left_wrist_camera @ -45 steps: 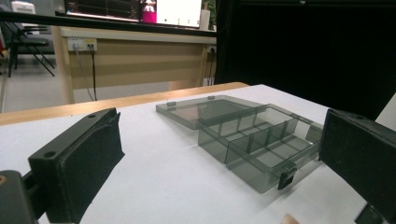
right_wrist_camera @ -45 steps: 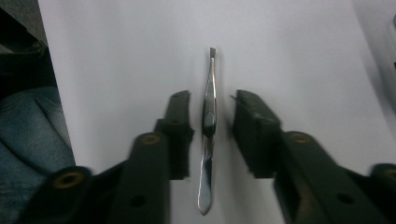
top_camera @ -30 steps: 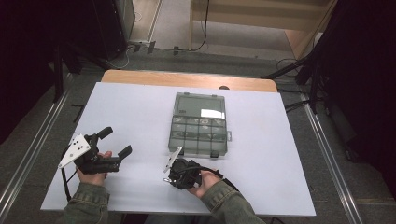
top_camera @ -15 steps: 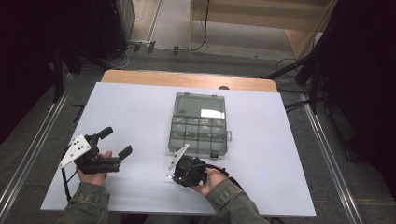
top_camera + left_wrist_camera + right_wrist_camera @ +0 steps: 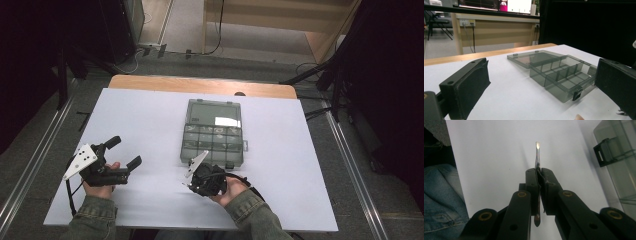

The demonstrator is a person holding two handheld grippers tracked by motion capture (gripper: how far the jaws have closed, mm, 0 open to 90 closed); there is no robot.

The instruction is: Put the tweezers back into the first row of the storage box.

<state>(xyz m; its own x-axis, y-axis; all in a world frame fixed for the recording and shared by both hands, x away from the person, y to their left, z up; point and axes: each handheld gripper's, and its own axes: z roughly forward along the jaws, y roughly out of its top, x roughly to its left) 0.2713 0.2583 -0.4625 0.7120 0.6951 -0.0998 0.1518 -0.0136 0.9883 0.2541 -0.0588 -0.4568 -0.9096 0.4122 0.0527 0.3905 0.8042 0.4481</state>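
A smoky transparent compartment box lies on the middle of the white table with its lid open flat toward the far side. My right gripper hovers just in front of the box's near edge. In the right gripper view its jaws are shut on a thin metal tool, whose flat tip sticks out past them; the box's latch is at the right. My left gripper stays at the near left, open and holding nothing. In the left gripper view the box sits between the wide jaws.
A wooden strip runs along the table's far edge. Dark curtains and stands surround the table, and metal rails run along the floor on both sides. A denim sleeve sits beside the right gripper.
The right hand has risen slightly and shifted toward the box's near edge, still gripping the metal tool. The left hand has not moved.
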